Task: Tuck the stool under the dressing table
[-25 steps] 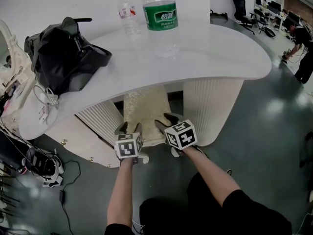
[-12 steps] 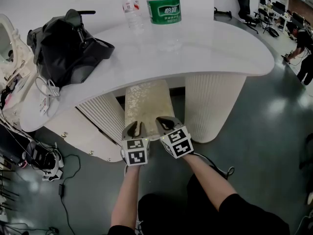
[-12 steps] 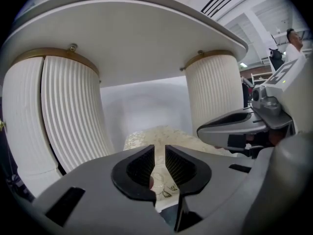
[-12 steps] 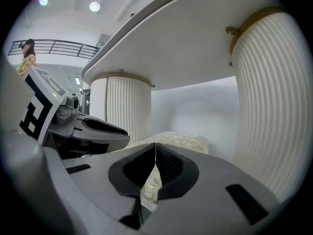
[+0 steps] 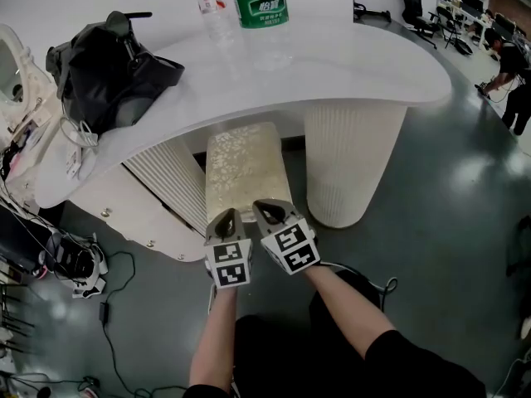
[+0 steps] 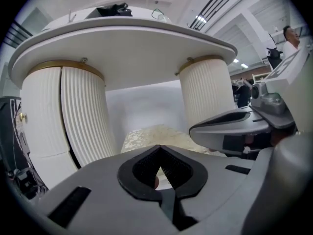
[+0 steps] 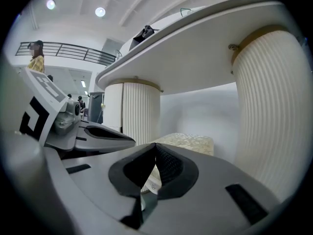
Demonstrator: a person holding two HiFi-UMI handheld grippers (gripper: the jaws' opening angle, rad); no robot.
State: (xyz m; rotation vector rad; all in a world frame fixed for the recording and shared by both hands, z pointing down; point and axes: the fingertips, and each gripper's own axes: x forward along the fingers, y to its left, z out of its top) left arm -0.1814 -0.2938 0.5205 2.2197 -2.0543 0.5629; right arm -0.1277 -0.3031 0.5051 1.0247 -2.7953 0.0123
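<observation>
The stool (image 5: 242, 164) has a pale patterned top and stands partly under the white dressing table (image 5: 357, 65), between its ribbed left pedestal (image 5: 170, 177) and ribbed right leg (image 5: 353, 156). My left gripper (image 5: 225, 217) and right gripper (image 5: 264, 209) sit side by side at the stool's near edge, tips against it. Both are shut with nothing between the jaws. In the left gripper view my left gripper (image 6: 160, 148) points at the stool (image 6: 156, 133) under the tabletop. The right gripper view shows my right gripper (image 7: 155, 148) before the stool (image 7: 188, 142).
On the tabletop lie a black bag (image 5: 112, 65), a large green-label bottle (image 5: 261, 15) and a smaller bottle (image 5: 214, 11). Cables and gear (image 5: 70, 264) clutter the floor at left. Open grey floor lies to the right, with a person (image 5: 510, 73) far off.
Both grippers went from open at the stool's near corners to shut, and they now sit closer together at its near edge. The view has shifted slightly.
</observation>
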